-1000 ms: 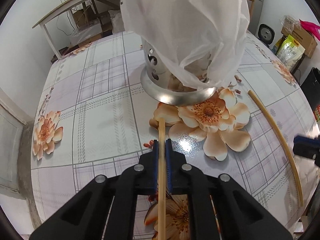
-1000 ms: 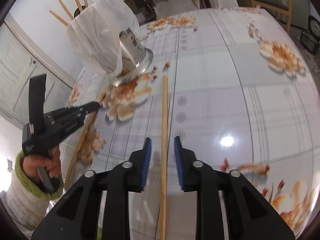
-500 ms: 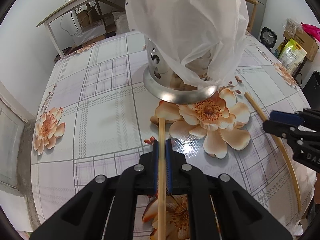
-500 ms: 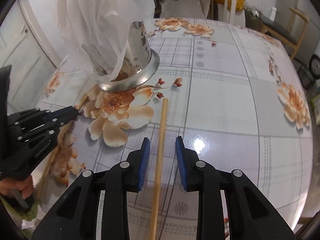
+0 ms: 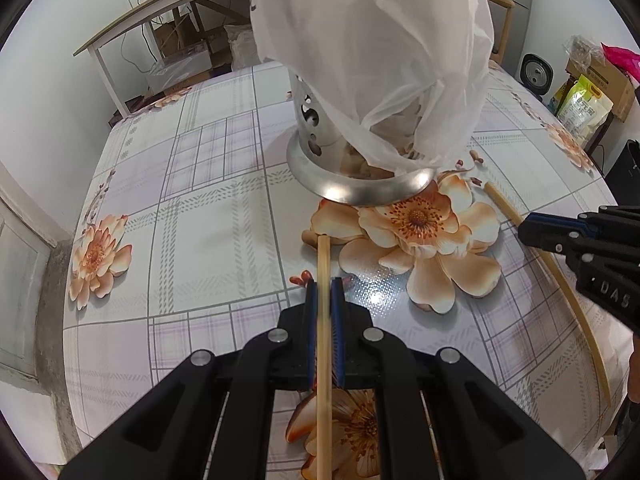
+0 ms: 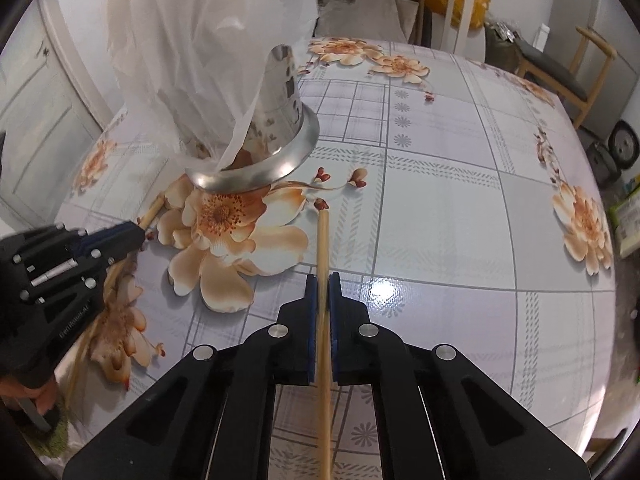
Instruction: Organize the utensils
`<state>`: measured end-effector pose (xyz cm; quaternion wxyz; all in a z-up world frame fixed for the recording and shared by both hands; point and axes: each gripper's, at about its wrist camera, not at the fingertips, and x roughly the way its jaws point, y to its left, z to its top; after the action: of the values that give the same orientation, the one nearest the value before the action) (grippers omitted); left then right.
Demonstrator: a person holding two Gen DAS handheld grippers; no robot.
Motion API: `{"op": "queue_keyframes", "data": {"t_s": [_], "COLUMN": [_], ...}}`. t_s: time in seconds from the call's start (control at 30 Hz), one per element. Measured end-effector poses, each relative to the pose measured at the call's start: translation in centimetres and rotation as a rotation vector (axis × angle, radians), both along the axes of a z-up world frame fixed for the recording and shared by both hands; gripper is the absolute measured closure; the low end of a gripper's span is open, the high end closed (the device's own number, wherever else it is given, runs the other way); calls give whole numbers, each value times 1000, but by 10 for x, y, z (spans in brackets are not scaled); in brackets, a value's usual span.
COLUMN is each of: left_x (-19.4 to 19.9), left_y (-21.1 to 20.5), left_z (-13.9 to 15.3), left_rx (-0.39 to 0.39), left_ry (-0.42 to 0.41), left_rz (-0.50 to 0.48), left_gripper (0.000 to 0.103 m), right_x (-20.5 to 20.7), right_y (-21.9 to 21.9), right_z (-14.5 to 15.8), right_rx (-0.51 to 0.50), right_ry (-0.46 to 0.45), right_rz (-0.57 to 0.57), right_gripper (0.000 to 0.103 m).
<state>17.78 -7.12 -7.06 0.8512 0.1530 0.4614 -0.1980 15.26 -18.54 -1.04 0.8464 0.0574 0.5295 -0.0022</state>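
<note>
Wooden chopsticks are what both grippers are busy with, and each one has a stick of its own. On the flowered table (image 6: 440, 200) stands a shiny metal holder (image 5: 320, 148) with a thin white plastic bag (image 5: 360, 40) hanging over its top. The left gripper (image 5: 325, 292) has its blue pads pressed onto one chopstick (image 5: 323, 264), which pokes out in front toward the foot of the holder. The right gripper (image 6: 323, 288) has just been closing, and now its pads pinch the second chopstick (image 6: 322, 240), whose far tip stops close to a small red flower bud printed on the cloth. Both sticks seem to lie flat on the table, though I cannot be sure they are not a little bit up. So the step in hand looks like the picking up: both sticks are caught, but neither is in the holder yet. The next move probably calls for lifting each stick off the cloth, tipping it so it stands up, and dropping it into the holder from above. That part may be tricky (the bag covers the top, so the way in is hard to see). A stick could catch on the loose plastic or bump the holder, so slow and careful would be best.
</note>
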Motion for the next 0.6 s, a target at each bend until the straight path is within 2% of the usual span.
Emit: {"op": "queue_keyframes", "data": {"t_s": [0.47,0.6], "left_x": [-1,4], "left_y": [-1,7], "left_z": [1,2], "left_rx": [4,-57], "left_ry": [-5,21], "left_rz": [0,10], "left_gripper": [97,97], "right_x": [-13,-19], "right_y": [-30,-37], "right_z": [58,74], "right_rx": [242,291], "right_ry": [-140,-186], "right_rz": [-69,-84], "right_gripper": [99,99]}}
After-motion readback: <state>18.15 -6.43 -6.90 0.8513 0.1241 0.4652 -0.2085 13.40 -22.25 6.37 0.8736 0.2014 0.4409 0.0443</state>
